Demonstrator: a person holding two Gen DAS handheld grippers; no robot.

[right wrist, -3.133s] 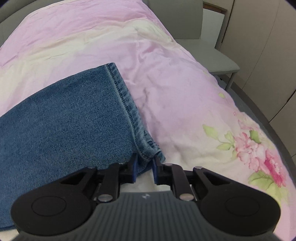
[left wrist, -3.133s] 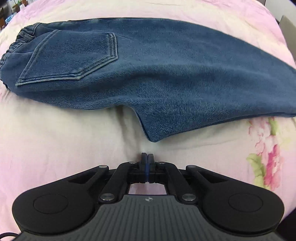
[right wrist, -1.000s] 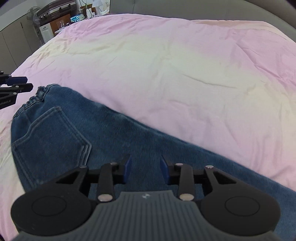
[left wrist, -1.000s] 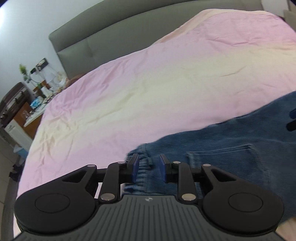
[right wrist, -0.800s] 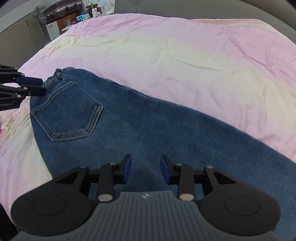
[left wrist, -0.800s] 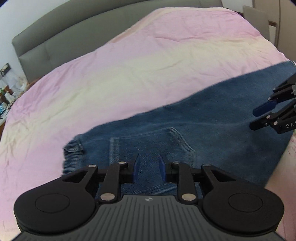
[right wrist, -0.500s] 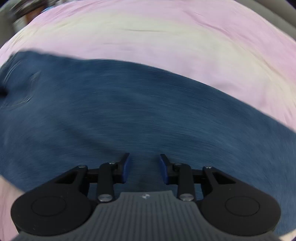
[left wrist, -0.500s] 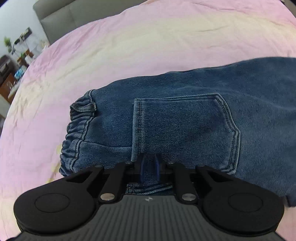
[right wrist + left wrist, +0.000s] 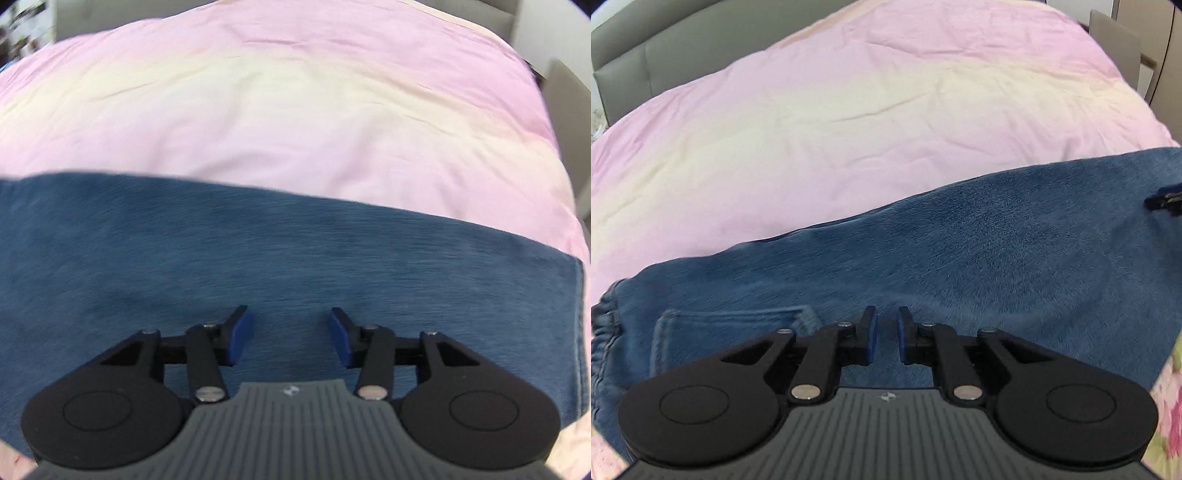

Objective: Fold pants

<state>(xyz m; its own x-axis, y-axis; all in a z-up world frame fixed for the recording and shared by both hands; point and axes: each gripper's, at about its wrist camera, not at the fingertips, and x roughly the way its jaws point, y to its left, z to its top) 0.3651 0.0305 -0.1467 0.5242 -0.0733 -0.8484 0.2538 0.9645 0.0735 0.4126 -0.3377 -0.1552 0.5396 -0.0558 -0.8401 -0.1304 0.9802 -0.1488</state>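
Blue denim pants (image 9: 960,258) lie flat across the pink bedspread, folded lengthwise, with the elastic waistband (image 9: 602,332) at the left and a back pocket (image 9: 731,325) beside it. My left gripper (image 9: 884,336) hovers over the seat just right of the pocket, jaws a little apart and empty. In the right wrist view the pants leg (image 9: 258,258) spans the frame, its hem (image 9: 580,314) at the right. My right gripper (image 9: 291,338) is wide open and empty above the leg; its tip also shows in the left wrist view (image 9: 1165,199).
The pink and cream bedspread (image 9: 849,110) stretches behind the pants, with a flower print (image 9: 1171,406) at the near right. A grey headboard (image 9: 665,48) stands at the back left. A chair (image 9: 1115,37) is beyond the bed's right side.
My left gripper has let go of the seat fabric, opened a little and shifted right of the pocket. My right gripper has opened wider and moved right along the leg toward the hem.
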